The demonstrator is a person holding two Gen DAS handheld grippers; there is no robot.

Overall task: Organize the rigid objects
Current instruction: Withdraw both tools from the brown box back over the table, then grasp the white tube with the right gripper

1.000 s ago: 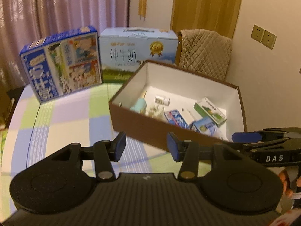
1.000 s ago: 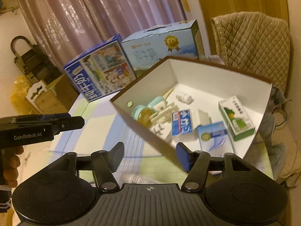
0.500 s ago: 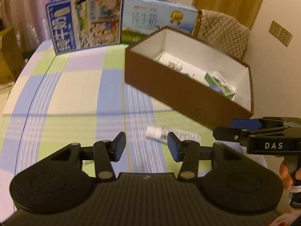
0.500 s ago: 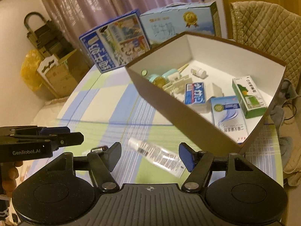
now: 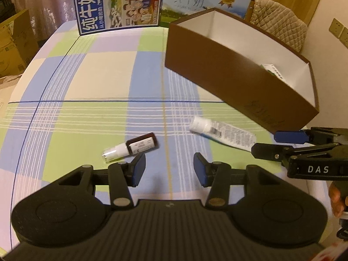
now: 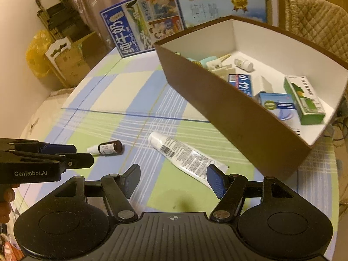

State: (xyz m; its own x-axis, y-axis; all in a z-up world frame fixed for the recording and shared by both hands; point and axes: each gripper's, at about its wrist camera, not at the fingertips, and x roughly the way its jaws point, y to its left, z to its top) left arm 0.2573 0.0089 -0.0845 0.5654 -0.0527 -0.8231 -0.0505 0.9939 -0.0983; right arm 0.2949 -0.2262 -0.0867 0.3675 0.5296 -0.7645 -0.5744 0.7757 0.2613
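Two loose things lie on the checked tablecloth (image 5: 104,82) in front of the brown box (image 5: 228,80), my landmark here. Behind the box stand two milk cartons, the dark blue one (image 5: 118,3) to its left rear and the pale blue one (image 5: 204,0) directly behind, with a quilted chair (image 5: 280,26) at its far right corner. My left camera sees almost nothing inside the box, only the edge of a green packet (image 5: 273,71); my right camera looks down into it and shows that green packet (image 6: 304,96), a blue packet (image 6: 276,104), a white pill bottle (image 6: 243,64) and other small items I can't make out. Just in front of the box's near wall lies the white tube (image 6: 184,156), cap pointing away from the box. Further from the box, beyond the tube, lies the small brown bottle (image 5: 132,149) on its side. My left gripper (image 5: 169,169) is spread wide and empty, short of the bottle. My right gripper (image 6: 171,181) is likewise wide apart, holding nothing, with the tube's crimped end lying just by its right finger.
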